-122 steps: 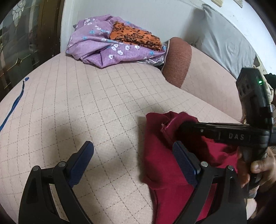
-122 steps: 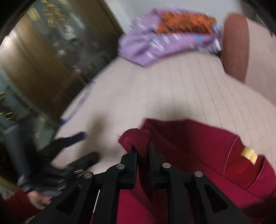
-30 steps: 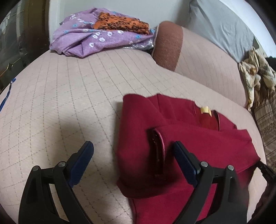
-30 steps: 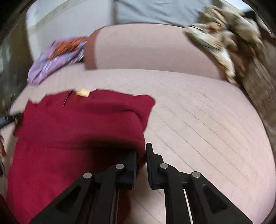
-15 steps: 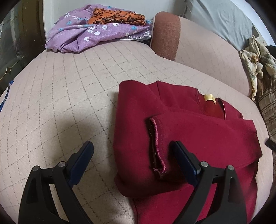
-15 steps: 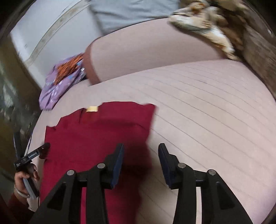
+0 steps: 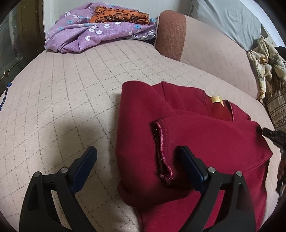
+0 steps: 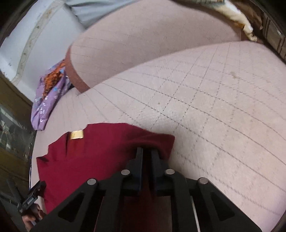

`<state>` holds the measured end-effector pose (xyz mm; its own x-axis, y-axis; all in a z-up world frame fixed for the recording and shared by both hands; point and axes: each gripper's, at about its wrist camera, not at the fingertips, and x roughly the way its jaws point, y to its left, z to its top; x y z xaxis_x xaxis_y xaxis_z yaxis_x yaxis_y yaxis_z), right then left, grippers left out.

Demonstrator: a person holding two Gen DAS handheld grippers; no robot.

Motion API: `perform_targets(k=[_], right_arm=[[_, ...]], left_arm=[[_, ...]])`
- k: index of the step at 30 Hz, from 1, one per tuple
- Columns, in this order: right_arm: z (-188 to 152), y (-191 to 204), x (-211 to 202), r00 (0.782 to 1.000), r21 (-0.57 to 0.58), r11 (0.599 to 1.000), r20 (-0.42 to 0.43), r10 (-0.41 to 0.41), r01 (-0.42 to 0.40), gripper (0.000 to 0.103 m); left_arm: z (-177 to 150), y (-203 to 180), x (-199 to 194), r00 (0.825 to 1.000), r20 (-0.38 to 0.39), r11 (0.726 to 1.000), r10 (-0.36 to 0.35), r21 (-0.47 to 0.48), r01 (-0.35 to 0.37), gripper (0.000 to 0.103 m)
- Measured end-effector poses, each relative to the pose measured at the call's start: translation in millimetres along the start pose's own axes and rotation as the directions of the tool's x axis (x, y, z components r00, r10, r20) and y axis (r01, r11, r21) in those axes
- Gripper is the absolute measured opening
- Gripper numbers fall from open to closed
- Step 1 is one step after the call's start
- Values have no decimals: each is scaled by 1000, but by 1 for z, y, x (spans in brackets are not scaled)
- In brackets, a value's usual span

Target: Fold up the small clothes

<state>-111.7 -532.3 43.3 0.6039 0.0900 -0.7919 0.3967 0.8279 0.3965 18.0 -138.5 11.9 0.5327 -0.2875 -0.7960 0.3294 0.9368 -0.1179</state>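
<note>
The red shirt (image 7: 205,135) lies on the pinkish quilted couch seat (image 7: 62,100), filling the lower right of the left wrist view from about three o'clock round to six. Its left sleeve is folded in over the body, so the hemmed cuff edge (image 7: 161,148) runs down the middle of the cloth. A small gold label (image 7: 216,99) sits at the neckline, toward one o'clock from the cuff. In the right wrist view the same shirt (image 8: 100,153) is at seven o'clock, with its label (image 8: 76,134) near the top left edge.

The left gripper (image 7: 136,160) is held over the shirt's left border with its jaws wide apart; one blue-padded finger (image 7: 84,167) is over bare couch, the other over red cloth just right of the cuff. It holds nothing.

The right gripper (image 8: 146,157) has its jaws drawn close together at the shirt's right edge, and red fabric bulges up around the tips. It looks pinched on that edge, though the cloth between the pads is in shadow.

Beyond the shirt, at eleven o'clock in the left wrist view, a purple flowered cloth (image 7: 85,35) is heaped at the back of the seat with an orange patterned cloth (image 7: 121,16) on top. A brown bolster end (image 7: 171,33) is at twelve o'clock, a grey pillow (image 7: 228,21) at one, and a crumpled cream floral cloth (image 7: 266,64) at two.
</note>
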Motion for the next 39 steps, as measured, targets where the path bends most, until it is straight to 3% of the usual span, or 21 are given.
perform_targets(k=[1,4,7,11,18,24,28,31,35,39], right_arm=[[-6,4,-10,1000,-23,1000,13,-3,3,24],[-23,13,-23,1000,-100,995,7,15,-14,25],[-39,14,-10,993,-174,980,-47,-105,96,31],[-47,4,-13,992,-143,984,-53,-111,103,36],[-22,20,-32,992,-149,982,62,-108,116,43],[-4,24,-5,995,-125,988,42,-90,95,40],[2,24,31,986,-150,976,-21,-165,160,38],[6,31,35,980,-188,963,11,-197,196,38],[3,28,18,988,-143,977,1,-157,156,41],[-22,14,-25,992,-130,984,-7,-126,124,46]], left_arm=[[0,-1,0,1000,1,1000,0,3,0,94],[-3,-3,3,1000,-8,1000,11,21,-11,94],[-5,-2,5,1000,-17,1000,10,20,-10,94],[-6,-1,1,1000,-12,1000,14,15,-14,94],[-7,-4,1,1000,-6,999,29,32,-29,94],[-6,-4,3,1000,-10,999,28,34,-28,94],[-6,-4,6,1000,-18,999,24,35,-24,94],[-6,-3,5,1000,-19,999,19,31,-18,94],[-8,-2,-4,1000,-15,999,10,39,-9,94],[-17,-2,-23,999,-29,998,-40,48,41,94]])
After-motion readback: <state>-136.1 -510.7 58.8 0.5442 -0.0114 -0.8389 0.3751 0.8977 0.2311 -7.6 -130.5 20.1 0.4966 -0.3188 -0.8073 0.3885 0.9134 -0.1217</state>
